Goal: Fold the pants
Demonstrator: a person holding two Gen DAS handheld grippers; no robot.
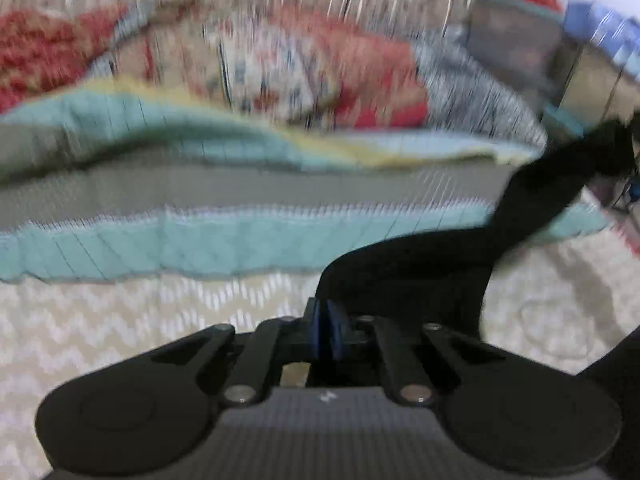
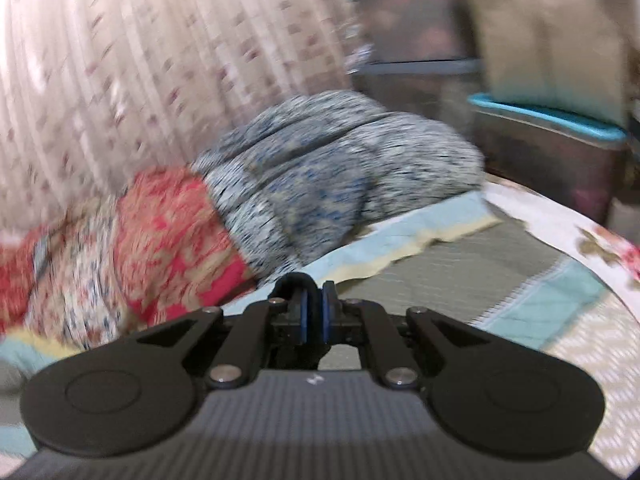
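So the pants (image 1: pixel 404 268) run from my left gripper (image 1: pixel 325 334) up and off to the right over the bed (image 1: pixel 120 340), and my right gripper (image 2: pixel 314 312) has a fold of them too. Behind that a quilt (image 1: pixel 200 184) lies across the bed, with bundled bedding (image 2: pixel 320 176) piled on its far side against the curtain (image 2: pixel 140 60). Storage boxes (image 2: pixel 548 152) are stacked off to the right, past the bed's edge.
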